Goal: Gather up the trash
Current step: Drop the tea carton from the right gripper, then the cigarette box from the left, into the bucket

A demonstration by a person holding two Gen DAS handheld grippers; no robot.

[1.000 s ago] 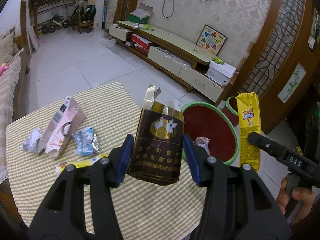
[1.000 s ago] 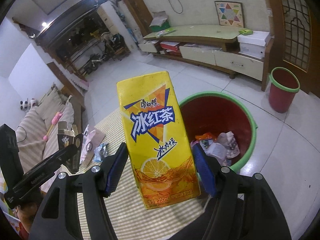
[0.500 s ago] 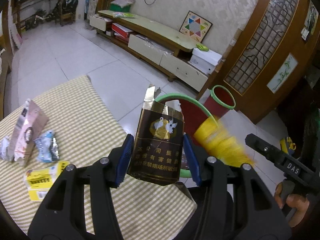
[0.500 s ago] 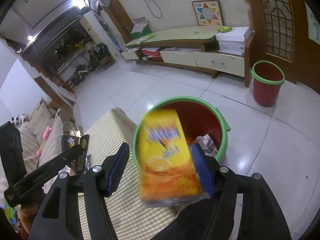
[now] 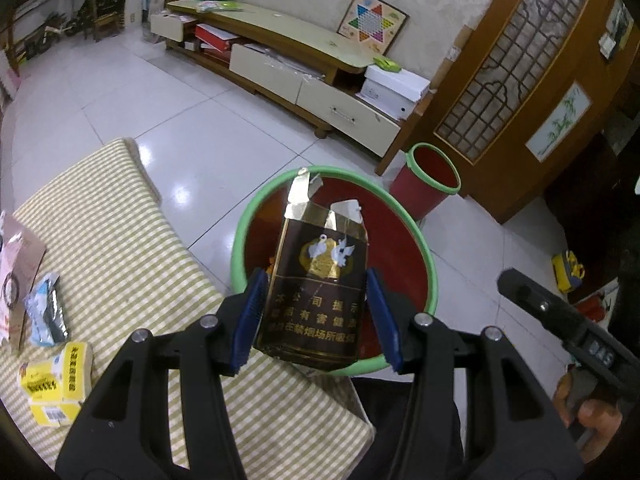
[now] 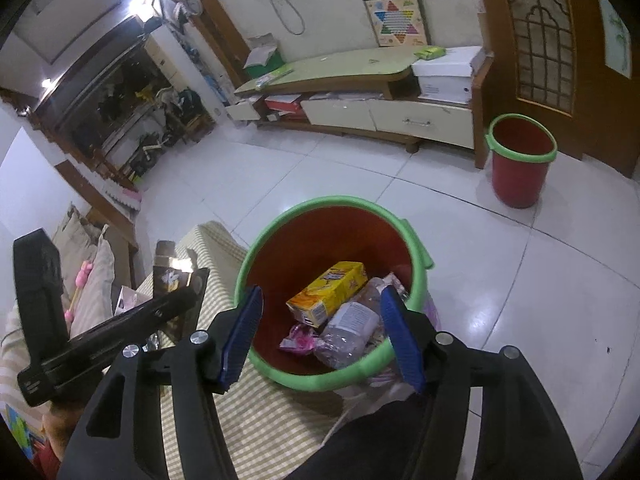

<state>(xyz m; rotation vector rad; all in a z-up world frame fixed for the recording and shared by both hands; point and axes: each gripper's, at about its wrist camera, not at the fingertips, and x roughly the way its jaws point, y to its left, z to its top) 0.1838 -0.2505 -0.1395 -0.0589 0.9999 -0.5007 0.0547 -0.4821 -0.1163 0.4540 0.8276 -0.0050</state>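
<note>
Drop-off step under way. Red plastic bucket with green rim (image 5: pixel 430 264) just beyond both sets of fingers. Left gripper (image 5: pixel 316 316) clenched on dark brown torn cigarette pack (image 5: pixel 316 292), poised over the rim; release next. Right gripper (image 6: pixel 320 338) empty, closing. Only right view shows yellow drink carton (image 6: pixel 328 294) lying inside.

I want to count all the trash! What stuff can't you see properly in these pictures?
- Bottom of the near bin, right wrist view: the yellow carton and plastic bottle cover what lies beneath.
- Same bin, left wrist view: the brown packet in the left gripper hides its contents.
- Pink packet, left wrist view: cut off by the picture edge.
- Far bin: its inside is too small to tell.
</note>
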